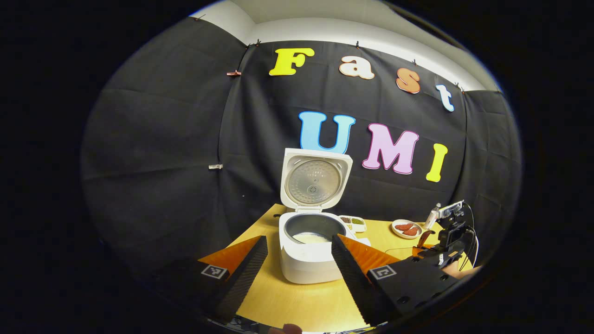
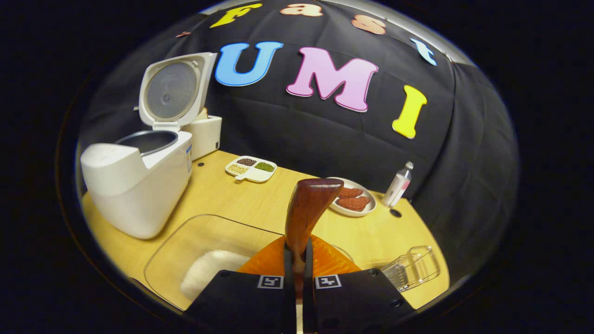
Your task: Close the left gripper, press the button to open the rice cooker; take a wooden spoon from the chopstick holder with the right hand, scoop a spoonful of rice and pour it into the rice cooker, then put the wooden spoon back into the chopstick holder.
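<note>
The white rice cooker (image 1: 312, 260) stands open on the wooden table, lid (image 1: 315, 180) upright, with some rice in its pot (image 1: 312, 237). My left gripper (image 1: 297, 262) hangs open in front of it, a finger on either side, touching nothing. My right gripper (image 2: 297, 250) is shut on the handle of the wooden spoon (image 2: 310, 204), whose bowl points up and away. It hovers over a clear bin (image 2: 195, 241) holding white rice (image 2: 209, 278). The cooker (image 2: 134, 185) sits to its left. The right gripper (image 1: 446, 241) with the spoon also shows at the right of the left gripper view.
A divided dish of beans (image 2: 250, 168), a plate of red pieces (image 2: 353, 202) and a small bottle (image 2: 398, 185) sit toward the back wall. A clear ridged holder (image 2: 413, 266) lies at the right edge. A white box (image 2: 205, 134) stands behind the cooker.
</note>
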A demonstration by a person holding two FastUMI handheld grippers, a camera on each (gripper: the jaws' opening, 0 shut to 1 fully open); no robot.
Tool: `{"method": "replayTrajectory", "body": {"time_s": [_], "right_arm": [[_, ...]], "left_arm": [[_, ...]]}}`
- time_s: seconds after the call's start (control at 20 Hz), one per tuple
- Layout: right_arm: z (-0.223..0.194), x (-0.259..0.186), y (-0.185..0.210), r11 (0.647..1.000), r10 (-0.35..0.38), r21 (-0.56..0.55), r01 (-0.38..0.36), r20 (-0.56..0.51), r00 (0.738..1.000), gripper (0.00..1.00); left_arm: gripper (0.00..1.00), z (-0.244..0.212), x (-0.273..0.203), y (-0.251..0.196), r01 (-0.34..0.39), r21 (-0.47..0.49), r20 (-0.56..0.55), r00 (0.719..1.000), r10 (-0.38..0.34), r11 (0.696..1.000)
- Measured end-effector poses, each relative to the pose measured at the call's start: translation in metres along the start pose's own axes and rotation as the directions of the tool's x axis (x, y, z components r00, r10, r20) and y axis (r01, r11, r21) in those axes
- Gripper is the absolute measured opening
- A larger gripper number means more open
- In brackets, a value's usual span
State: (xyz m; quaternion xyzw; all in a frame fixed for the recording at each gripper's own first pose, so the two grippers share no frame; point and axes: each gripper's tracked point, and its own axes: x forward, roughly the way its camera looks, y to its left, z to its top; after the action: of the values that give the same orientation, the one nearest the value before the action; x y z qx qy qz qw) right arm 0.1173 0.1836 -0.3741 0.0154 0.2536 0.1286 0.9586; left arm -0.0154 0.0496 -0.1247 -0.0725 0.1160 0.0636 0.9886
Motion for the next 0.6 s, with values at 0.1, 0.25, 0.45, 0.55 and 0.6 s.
{"method": "replayTrajectory", "body": {"time_s": [0.1,0.25,0.45,0.55,0.6], "right_arm": [[0.001,0.001,0.024,0.986,0.057,0.160,-0.053,-0.020,0.998,0.10],[0.001,-0.007,0.043,0.954,0.099,0.286,-0.087,-0.028,0.995,0.10],[-0.004,-0.020,0.048,0.895,0.122,0.436,-0.098,-0.028,0.992,0.10],[-0.010,-0.027,0.045,0.864,0.134,0.493,-0.101,-0.031,0.991,0.10],[-0.012,-0.030,0.043,0.845,0.139,0.525,-0.102,-0.032,0.990,0.10]], "left_arm": [[0.95,-0.003,0.002,0.004,-0.006,-0.012,-0.007,1.000,0.006,1.000],[0.95,-0.006,0.005,0.007,-0.011,-0.014,-0.019,1.000,0.011,1.000],[0.95,-0.001,0.005,0.004,-0.012,-0.006,-0.012,1.000,0.012,1.000],[0.95,-0.002,0.006,0.002,-0.010,-0.006,-0.016,1.000,0.010,1.000],[0.95,-0.002,0.007,0.001,-0.008,-0.006,-0.017,1.000,0.008,1.000]]}}
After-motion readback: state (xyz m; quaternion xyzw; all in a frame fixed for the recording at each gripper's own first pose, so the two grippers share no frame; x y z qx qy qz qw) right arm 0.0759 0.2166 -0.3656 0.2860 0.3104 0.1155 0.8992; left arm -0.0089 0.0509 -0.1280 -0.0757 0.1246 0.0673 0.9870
